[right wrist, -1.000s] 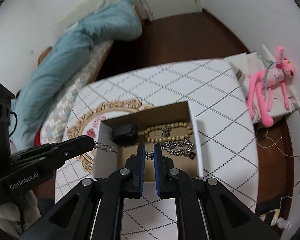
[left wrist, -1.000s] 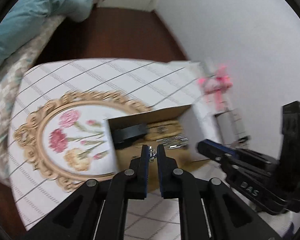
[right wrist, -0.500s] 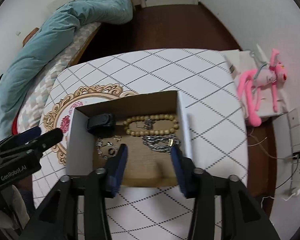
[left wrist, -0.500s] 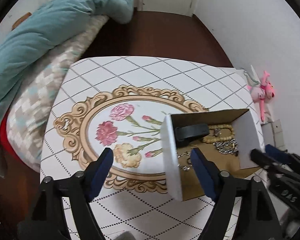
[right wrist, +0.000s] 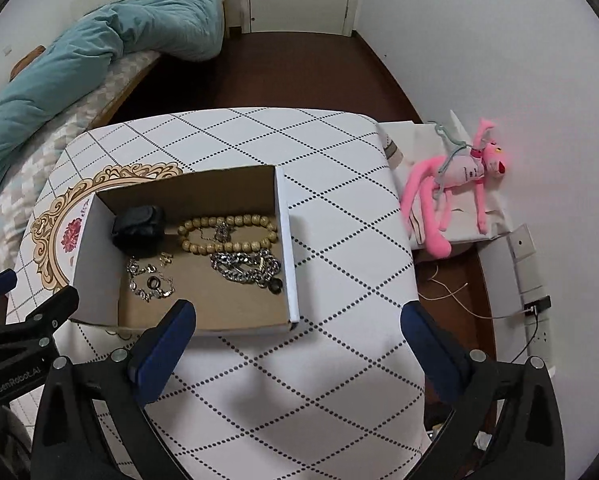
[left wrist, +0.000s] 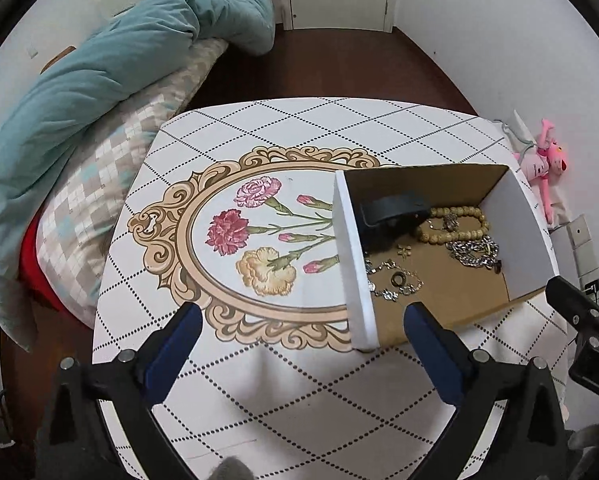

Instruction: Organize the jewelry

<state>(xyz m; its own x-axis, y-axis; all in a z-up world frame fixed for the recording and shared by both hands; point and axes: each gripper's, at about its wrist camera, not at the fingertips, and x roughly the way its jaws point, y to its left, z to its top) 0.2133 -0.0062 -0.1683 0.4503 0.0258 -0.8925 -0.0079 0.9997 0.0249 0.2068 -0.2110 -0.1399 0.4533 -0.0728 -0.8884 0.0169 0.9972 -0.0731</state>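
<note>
On the checked table, the open cardboard box holds a wooden bead bracelet, its long axis running nine to three o'clock, a silver chain just below at six. Left gripper and right gripper hover released, gripping nothing.

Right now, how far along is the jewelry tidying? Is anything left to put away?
It looks nearly finished. The wooden bead bracelet, heavy silver chain, thin chain and black case all lie inside the cardboard box. Nothing is in hand: the left gripper and right gripper are both open and empty. No loose jewelry shows on the table.
</note>
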